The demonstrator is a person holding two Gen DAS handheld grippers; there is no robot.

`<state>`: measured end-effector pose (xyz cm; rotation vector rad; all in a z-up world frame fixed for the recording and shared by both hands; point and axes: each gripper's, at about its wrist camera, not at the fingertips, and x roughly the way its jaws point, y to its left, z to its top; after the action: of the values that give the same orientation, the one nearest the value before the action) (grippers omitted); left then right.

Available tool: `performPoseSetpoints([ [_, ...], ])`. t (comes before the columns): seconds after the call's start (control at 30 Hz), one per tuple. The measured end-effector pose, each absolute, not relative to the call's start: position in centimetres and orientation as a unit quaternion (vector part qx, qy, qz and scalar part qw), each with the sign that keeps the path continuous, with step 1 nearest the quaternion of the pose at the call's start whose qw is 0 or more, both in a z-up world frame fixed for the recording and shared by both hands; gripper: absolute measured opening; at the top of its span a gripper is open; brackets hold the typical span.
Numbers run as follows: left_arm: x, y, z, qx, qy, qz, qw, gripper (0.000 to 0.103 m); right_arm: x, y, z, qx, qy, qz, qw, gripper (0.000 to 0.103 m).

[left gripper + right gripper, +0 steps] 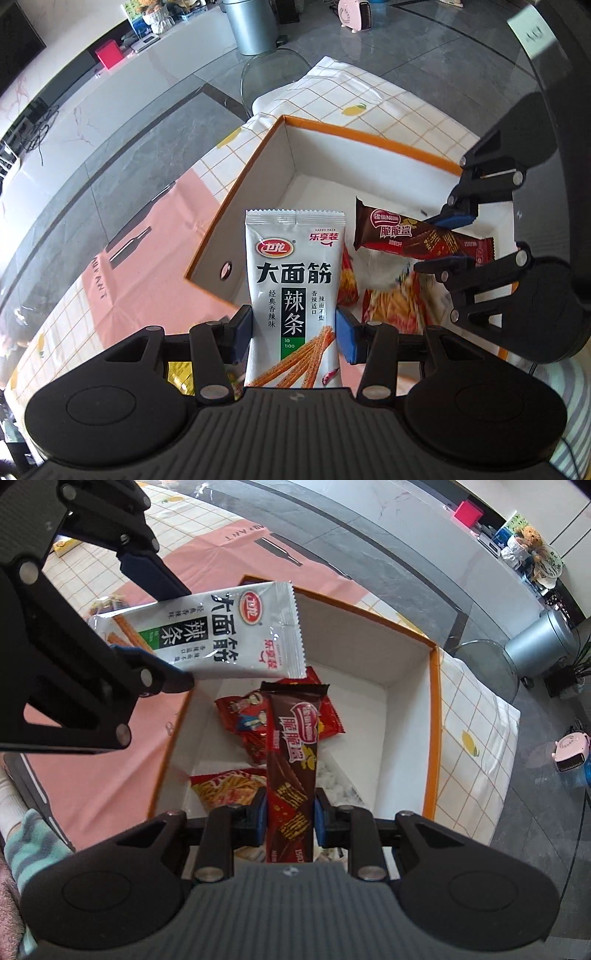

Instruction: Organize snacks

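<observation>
Silver-white foil sits clamped in my left tongs [293,334]: the spicy-strip packet [293,291], held low on its sides, its top hanging over the near left corner of the orange-rimmed box [236,181]. My right tongs [290,812] are pinched tight on the brown wafer bar [291,771], which hangs above the red snack bags [255,720] already lying on the box floor.

As I see it, the packet could miss. It hangs close to the box's left wall, so a release here might leave it straddling the rim or sliding onto the pink cloth [147,258]. The two tongs are also near each other over the box, and the bar could knock the packet askew. The bar is gripped near one end, so it may swing.

The box stands on a checked tablecloth [388,107] with lemon prints. Beyond the table's far edge lie grey stone floor tiles, a grey bin [251,26] and a small pink heater [354,14].
</observation>
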<state>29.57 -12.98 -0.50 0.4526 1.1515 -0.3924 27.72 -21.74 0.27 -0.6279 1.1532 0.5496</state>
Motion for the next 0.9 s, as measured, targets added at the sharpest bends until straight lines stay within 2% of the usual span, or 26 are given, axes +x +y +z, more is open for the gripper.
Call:
performPoseSetpoints([
  [0.4, 34.9, -14.3, -5.5, 0.182, 0.576, -0.184, 0.775, 0.053, 33.0, -22.7, -4.3, -0.278, 0.554, 0.252, 0.743, 0.021],
  [0.9, 36.8, -14.3, -9.4, 0.194, 0.583, -0.173, 0.77, 0.053, 33.7, -22.0, -8.5, -0.286, 0.57, 0.262, 0.724, 0.021],
])
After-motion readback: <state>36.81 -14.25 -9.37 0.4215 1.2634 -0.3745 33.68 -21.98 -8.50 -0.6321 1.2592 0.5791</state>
